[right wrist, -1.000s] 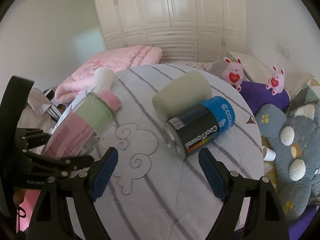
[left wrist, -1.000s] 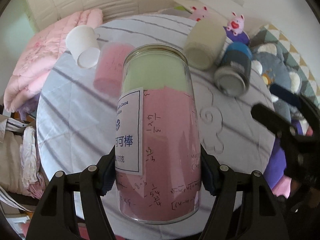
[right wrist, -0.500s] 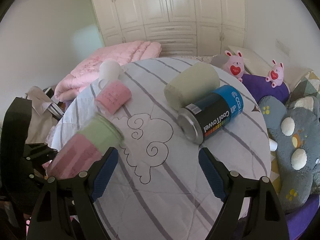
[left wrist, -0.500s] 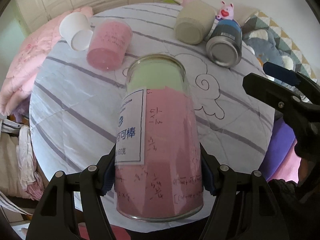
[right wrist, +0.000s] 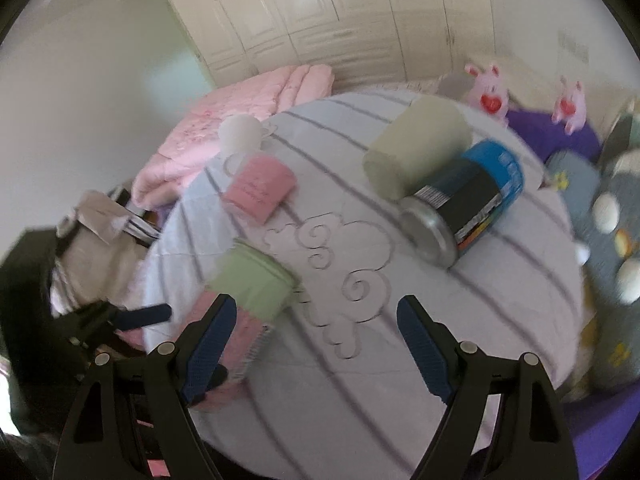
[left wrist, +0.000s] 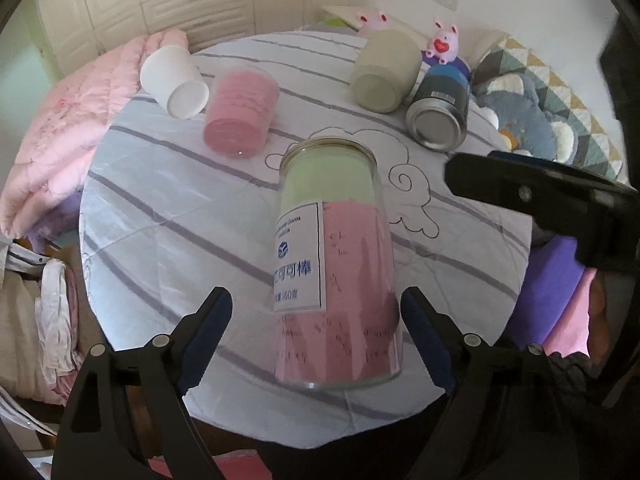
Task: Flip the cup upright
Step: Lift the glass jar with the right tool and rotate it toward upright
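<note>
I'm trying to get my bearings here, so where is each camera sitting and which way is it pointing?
Left wrist: on the left gripper, looking over the round table at the clear jar between its open fingers; the right gripper shows at right.
Right wrist: on the right gripper, facing the wardrobe; the left gripper shows at left.
Shared: jar, pink cup, blue can.
</note>
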`<state>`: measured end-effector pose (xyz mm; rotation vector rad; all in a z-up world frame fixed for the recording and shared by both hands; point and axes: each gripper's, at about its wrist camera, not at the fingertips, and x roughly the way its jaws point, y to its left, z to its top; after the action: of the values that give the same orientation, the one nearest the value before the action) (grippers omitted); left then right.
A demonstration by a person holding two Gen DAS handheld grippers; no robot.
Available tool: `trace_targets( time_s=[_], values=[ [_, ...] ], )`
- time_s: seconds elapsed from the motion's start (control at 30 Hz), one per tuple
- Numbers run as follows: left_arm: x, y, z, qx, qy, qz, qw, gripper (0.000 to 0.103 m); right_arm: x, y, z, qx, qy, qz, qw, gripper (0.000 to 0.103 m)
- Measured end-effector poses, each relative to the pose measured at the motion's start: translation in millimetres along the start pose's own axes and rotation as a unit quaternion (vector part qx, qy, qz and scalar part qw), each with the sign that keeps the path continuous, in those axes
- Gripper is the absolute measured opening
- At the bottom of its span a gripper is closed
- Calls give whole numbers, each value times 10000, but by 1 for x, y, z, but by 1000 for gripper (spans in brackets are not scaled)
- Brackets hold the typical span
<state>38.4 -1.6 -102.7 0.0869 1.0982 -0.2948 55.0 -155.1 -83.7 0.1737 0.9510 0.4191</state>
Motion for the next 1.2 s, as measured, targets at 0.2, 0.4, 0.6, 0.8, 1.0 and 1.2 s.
trace_targets(
  time_s=[0.2, 0.4, 0.6, 0.8, 1.0, 1.2],
  values=[
    [-10, 10, -10, 9, -97, -123, 9999, 88, 20, 4, 1, 542, 424, 477, 9965, 84],
    [-17, 14, -14, 86, -172, -132, 9997, 90, 44, 5, -1, 1013, 861, 819, 9877, 84],
    [-13, 17, -12, 103, -171, -240, 9995, 95, 61, 8, -2, 1292, 1105, 1002, 9803, 84],
    [-10, 17, -10, 159, -162, -251, 9994, 99, 78, 10, -4, 1530, 1336, 1108, 9729, 84],
    [-4, 16, -10, 171, -65, -423, 9989, 101, 92, 10, 0, 1733, 1478, 1158, 9668, 84],
    [0, 12, -10, 172, 15, -558, 9983, 103, 106, 8, -2, 1843, 1542, 1346, 9613, 84]
  ],
)
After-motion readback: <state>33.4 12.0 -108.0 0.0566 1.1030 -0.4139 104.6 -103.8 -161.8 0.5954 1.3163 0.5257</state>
